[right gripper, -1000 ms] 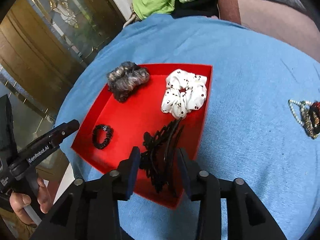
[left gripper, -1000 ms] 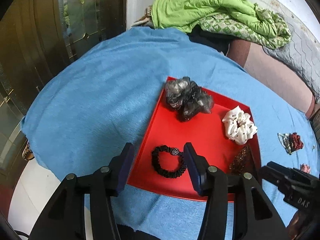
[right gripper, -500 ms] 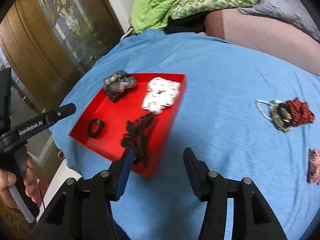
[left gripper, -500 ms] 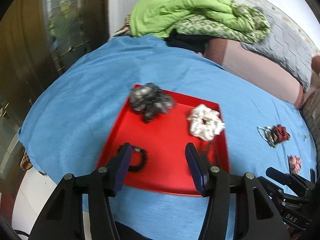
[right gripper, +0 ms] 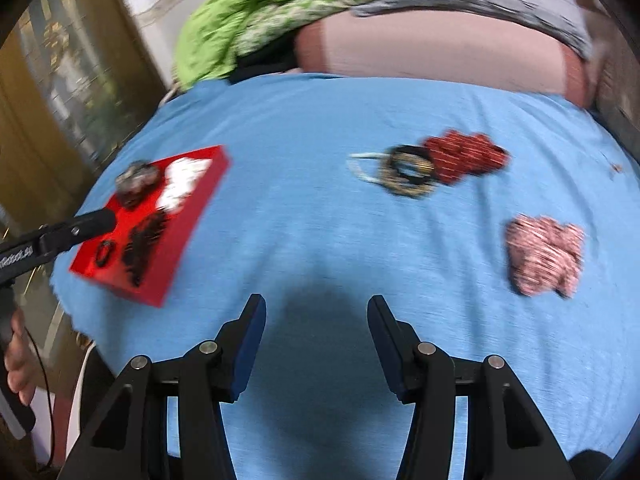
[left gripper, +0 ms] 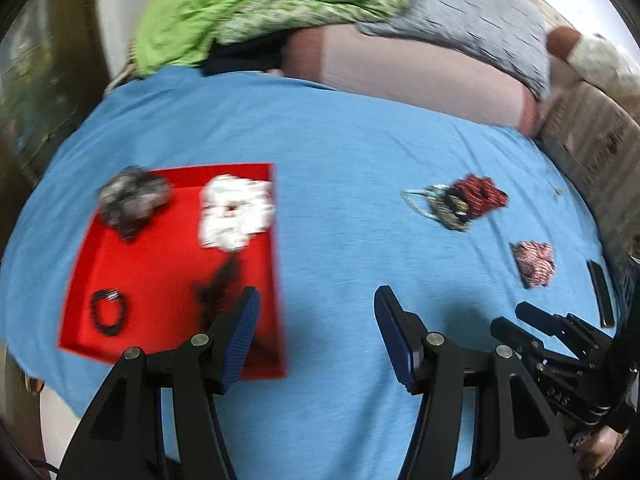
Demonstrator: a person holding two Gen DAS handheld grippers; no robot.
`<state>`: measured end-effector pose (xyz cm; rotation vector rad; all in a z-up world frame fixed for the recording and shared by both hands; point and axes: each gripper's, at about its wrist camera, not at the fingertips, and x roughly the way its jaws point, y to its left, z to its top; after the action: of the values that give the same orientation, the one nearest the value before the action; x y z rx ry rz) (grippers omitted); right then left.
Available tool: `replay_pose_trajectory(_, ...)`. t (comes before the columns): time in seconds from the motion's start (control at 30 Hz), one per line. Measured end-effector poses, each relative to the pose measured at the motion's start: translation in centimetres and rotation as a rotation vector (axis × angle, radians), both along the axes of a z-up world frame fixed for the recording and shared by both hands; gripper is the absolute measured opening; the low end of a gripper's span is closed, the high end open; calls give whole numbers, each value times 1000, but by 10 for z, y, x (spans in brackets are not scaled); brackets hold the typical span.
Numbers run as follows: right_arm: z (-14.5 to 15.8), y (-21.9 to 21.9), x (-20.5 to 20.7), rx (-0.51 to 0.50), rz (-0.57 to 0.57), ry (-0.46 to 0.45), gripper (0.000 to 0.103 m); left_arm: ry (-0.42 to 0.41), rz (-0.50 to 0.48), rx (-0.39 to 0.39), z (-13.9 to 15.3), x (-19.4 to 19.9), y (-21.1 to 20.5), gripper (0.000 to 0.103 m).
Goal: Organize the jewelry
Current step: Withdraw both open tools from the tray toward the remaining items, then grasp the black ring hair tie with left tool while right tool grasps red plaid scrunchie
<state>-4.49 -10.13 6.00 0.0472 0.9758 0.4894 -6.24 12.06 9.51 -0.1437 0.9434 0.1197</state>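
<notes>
A red tray [left gripper: 160,256] on the blue cloth holds a grey scrunchie [left gripper: 132,198], a white dotted scrunchie [left gripper: 236,212], a black bead bracelet [left gripper: 109,312] and a black hair claw [left gripper: 218,292]; the tray also shows in the right wrist view [right gripper: 188,232]. To the right lie a pile of bangles with a red scrunchie [right gripper: 432,164] and a pink scrunchie [right gripper: 544,254]. My left gripper [left gripper: 316,332] is open and empty beside the tray's right edge. My right gripper [right gripper: 316,344] is open and empty over bare cloth.
A blue cloth [right gripper: 304,208] covers the table. A green blanket [left gripper: 248,4] and grey bedding [left gripper: 472,20] lie behind it. A small dark clip [left gripper: 600,292] lies at the far right. A door stands at the left.
Both grippers have swung right, away from the tray. The right gripper let go of the black hair claw, which now lies in the tray. The view is motion-blurred.
</notes>
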Motion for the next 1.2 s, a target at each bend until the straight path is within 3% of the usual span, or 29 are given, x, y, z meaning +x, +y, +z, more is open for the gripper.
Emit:
replay_pose_trajectory(0.33, -5, -96, 29, 3, -244, -53, 57, 21, -146, -67, -20, 85, -68, 57)
replay_pose_trajectory(0.63, -26, -155, 56, 47, -405, -43, 58, 70, -170, -60, -52, 156, -98, 56)
replay_pose_trajectory(0.67, -28, -157, 58, 53, -411, -42, 58, 77, -181, -55, -56, 163, -101, 53)
replay_pose_trajectory(0.73, -32, -157, 64, 61, -419, -41, 58, 96, -211, -41, -65, 176, -111, 39)
replay_pose_trajectory(1.07, -46, -152, 76, 49, -410, -22, 58, 119, -261, -24, -91, 214, -134, 32)
replay_pose_trajectory(1.13, -46, -148, 76, 33, -397, -31, 58, 127, -263, -18, -95, 216, -138, 12)
replay_pose_trajectory(1.2, -46, -144, 75, 24, -386, -37, 52, 126, -261, -46, -96, 217, -139, 10)
